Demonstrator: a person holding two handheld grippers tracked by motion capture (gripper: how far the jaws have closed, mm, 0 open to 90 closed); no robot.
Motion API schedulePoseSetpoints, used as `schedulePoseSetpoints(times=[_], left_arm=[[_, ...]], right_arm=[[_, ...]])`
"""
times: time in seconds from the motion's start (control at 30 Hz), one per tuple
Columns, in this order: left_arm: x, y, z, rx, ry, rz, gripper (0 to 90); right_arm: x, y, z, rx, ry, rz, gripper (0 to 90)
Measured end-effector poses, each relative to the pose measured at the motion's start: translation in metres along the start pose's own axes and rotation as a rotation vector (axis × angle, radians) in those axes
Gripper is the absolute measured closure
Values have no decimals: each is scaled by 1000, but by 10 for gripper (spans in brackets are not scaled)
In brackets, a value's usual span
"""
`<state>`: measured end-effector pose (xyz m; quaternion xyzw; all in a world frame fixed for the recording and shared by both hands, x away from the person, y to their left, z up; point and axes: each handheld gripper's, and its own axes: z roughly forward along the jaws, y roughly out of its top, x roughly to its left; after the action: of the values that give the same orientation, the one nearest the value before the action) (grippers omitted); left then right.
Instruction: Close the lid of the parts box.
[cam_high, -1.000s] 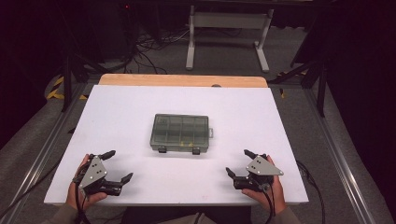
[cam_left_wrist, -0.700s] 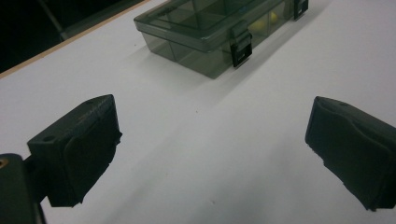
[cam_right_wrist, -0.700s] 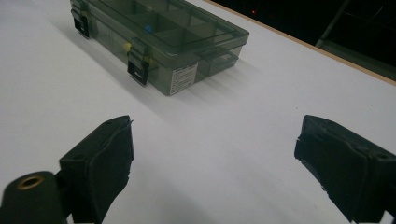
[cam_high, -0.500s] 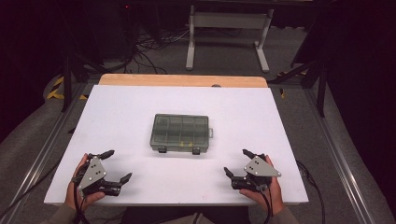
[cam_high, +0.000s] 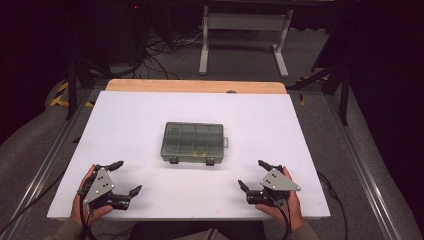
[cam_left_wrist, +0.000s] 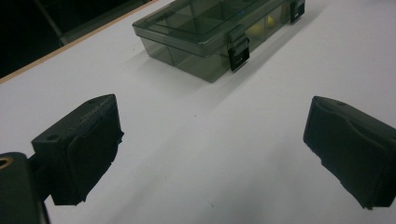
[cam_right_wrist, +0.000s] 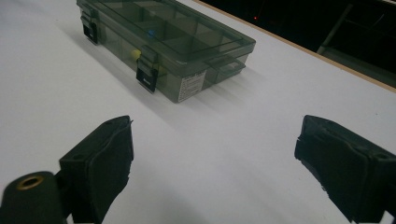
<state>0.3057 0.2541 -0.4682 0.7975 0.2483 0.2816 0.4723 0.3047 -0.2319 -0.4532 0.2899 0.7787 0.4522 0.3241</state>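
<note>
High view: a see-through grey compartment box lies flat in the middle of the white surface. Its lid is down. Two black latches sit on the side of the box that faces the person.

The left gripper is near the front left corner of the surface, held in a hand. Its jaws are wide apart and hold nothing. The right gripper is near the front right corner, held in the other hand. Its jaws are wide apart too, and they hold nothing. Both grippers are well apart from the box, one on each side.

Left gripper view: the box is ahead of the jaws, and something yellow shows through its wall near a latch.

Right gripper view: the box is ahead and to the left. A small yellow piece and a small blue piece show inside, in different compartments. A white label is stuck on one end wall.
</note>
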Motion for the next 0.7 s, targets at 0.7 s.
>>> schedulePoseSetpoints(times=[0.7], left_arm=[[2,0,2,7,-11,2,53]], right_arm=[[-1,0,0,-4,-11,-8,115]])
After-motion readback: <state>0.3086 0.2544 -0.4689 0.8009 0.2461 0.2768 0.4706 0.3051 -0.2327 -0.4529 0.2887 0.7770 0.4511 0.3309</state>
